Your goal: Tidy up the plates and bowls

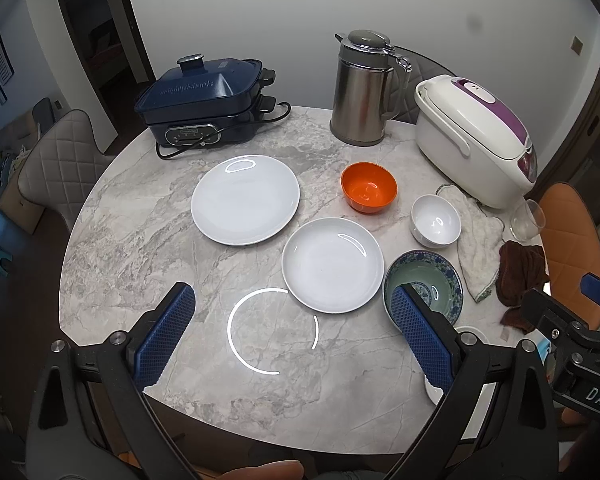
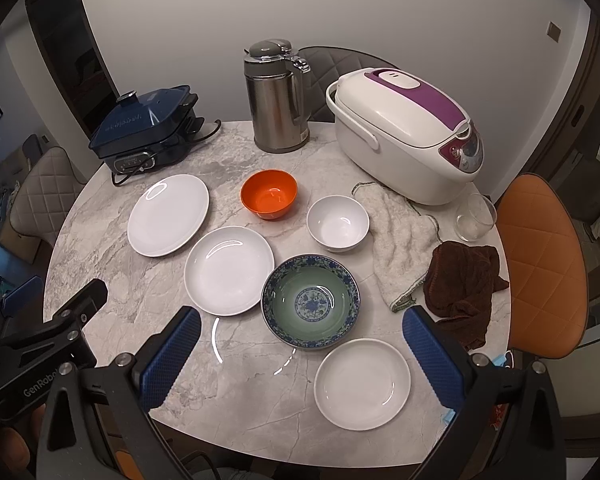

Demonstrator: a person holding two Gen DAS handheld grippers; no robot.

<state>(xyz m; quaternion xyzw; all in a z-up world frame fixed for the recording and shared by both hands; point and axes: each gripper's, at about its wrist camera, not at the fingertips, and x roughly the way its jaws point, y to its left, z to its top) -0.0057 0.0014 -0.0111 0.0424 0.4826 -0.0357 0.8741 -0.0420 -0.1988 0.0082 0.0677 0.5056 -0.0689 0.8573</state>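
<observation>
- Hovering over the near edge of the round grey-veined marble table (image 2: 204,404): left gripper (image 1: 292,336) and right gripper (image 2: 302,354), both with blue ribbed pads spread wide, nothing between them
- Nearest dish: small white shallow plate (image 2: 362,384), at the near right edge, just under the right gripper; in the left view only slivers of it show behind the pad
- Next back: blue-and-white patterned bowl with green interior (image 2: 310,302), upright, apparently touching or just beside the medium white shallow plate (image 2: 229,270) on its left; cannot tell if the rims meet
- Right of the patterned bowl: crumpled brown cloth (image 2: 462,284) and off-white towel (image 2: 400,240), the towel's far end tucked against the white-and-purple rice cooker (image 2: 408,136)
- Middle row: large white flat plate (image 2: 168,214) at left, orange plastic bowl (image 2: 269,195), small white bowl (image 2: 337,222) close to the towel's edge
- Clear drinking glass (image 2: 475,217) by the far right edge, beside the rice cooker
- Far row: dark blue electric cooking pot with lid (image 2: 148,132), cord trailing on the table; steel thermos jug (image 2: 276,98)
- Judgement: nothing stacked yet; plates and bowls all lie singly
- Risks: glazed rims are slick and thin, so a shallow pinch could let a plate tilt and drop; the small plate sits close to the table edge and a nudge could push it off; lifting the patterned bowl may drag its neighbour plate; a wide swing on the right could catch the towel or knock the glass
</observation>
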